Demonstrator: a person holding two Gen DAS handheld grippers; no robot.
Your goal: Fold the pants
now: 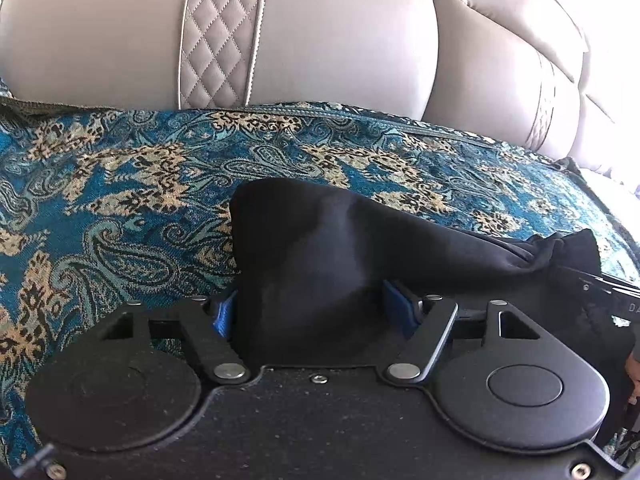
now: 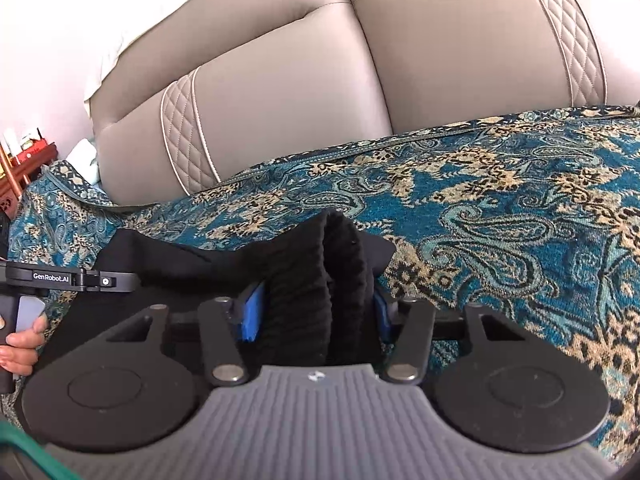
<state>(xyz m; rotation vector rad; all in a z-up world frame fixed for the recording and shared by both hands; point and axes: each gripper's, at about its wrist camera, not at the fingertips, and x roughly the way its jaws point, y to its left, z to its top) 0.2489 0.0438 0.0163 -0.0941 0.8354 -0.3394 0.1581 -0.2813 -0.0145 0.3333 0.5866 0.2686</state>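
**A:** Where were the black pants at that moment?

**B:** On the blue paisley throw covering the sofa seat, bunched up and raised at both ends. The left gripper had smooth cloth filling the gap between its blue pads; the pads sat against the fabric on either side, so it was pinching the pants.

**A:** And the other one?

**B:** The right gripper was clamped on a thick ribbed fold, probably the waistband, with its blue pads pressed to both sides of it.

**A:** How much room was there?

**B:** Plenty ahead. Bare throw ran from the pants to the grey sofa back, where the throw's bordered edge met the cushions. More open throw lay to the left of the left gripper and to the right of the right one.

**A:** Anything close by?

**B:** In the right wrist view, the person's hand on the other gripper's handle showed at the left edge.
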